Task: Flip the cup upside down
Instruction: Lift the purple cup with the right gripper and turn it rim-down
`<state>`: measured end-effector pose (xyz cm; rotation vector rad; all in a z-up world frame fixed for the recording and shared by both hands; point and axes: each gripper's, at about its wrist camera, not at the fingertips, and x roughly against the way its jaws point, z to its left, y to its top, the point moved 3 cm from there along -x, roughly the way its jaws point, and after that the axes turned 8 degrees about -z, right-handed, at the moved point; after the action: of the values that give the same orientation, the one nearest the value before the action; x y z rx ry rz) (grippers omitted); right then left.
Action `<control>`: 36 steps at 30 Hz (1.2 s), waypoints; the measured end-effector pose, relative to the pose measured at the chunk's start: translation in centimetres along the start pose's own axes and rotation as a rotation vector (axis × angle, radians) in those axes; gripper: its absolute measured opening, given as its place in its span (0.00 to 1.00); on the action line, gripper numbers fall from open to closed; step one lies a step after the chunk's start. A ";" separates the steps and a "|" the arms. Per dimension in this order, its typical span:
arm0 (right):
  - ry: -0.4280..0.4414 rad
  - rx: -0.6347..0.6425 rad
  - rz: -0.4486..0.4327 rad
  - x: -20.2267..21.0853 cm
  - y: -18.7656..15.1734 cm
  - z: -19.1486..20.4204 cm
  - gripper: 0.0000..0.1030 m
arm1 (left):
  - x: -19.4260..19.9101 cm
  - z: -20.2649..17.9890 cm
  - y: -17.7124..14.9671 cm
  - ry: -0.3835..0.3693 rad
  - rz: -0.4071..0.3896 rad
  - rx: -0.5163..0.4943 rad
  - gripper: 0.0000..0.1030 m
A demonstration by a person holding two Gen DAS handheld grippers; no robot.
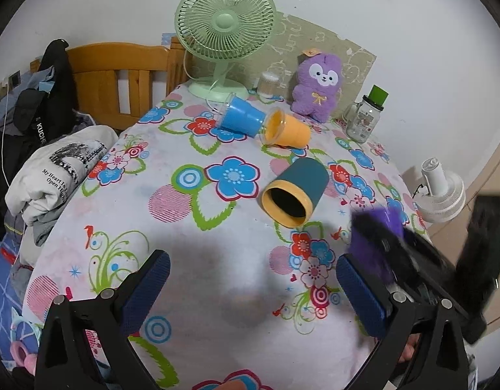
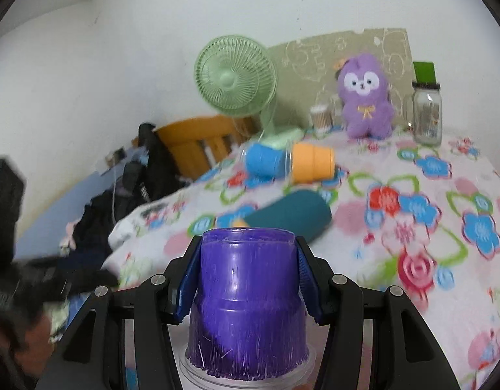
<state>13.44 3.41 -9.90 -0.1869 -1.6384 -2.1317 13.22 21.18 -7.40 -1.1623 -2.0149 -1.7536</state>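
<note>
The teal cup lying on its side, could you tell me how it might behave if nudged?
The teal cup lies on its side on the flowered cloth, so it would probably roll, curving because it tapers. It looks rigid and light, likely sliding easily. The soft cloth may slow it.

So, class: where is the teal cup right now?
In the left wrist view the teal cup lies on its side mid-table, right of centre, just in front of the orange cup.
</note>
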 end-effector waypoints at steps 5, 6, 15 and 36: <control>-0.018 0.057 0.067 -3.2 -2.0 1.4 0.55 | 0.5 0.1 -0.1 0.016 -0.007 -0.012 1.00; -0.018 0.065 0.061 -3.0 -2.1 1.5 0.55 | 0.6 0.3 -0.1 0.023 -0.010 -0.009 1.00; -0.060 0.083 0.089 0.5 -2.9 1.6 0.55 | 0.0 1.2 -0.1 0.019 0.007 0.011 1.00; -0.091 0.100 0.153 1.4 -1.2 3.7 0.74 | 0.9 0.0 -0.2 -0.004 -0.004 -0.014 1.00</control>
<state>11.10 6.80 -9.41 -0.3706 -1.7187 -1.9480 12.48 21.57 -6.92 -1.1673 -2.0116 -1.7716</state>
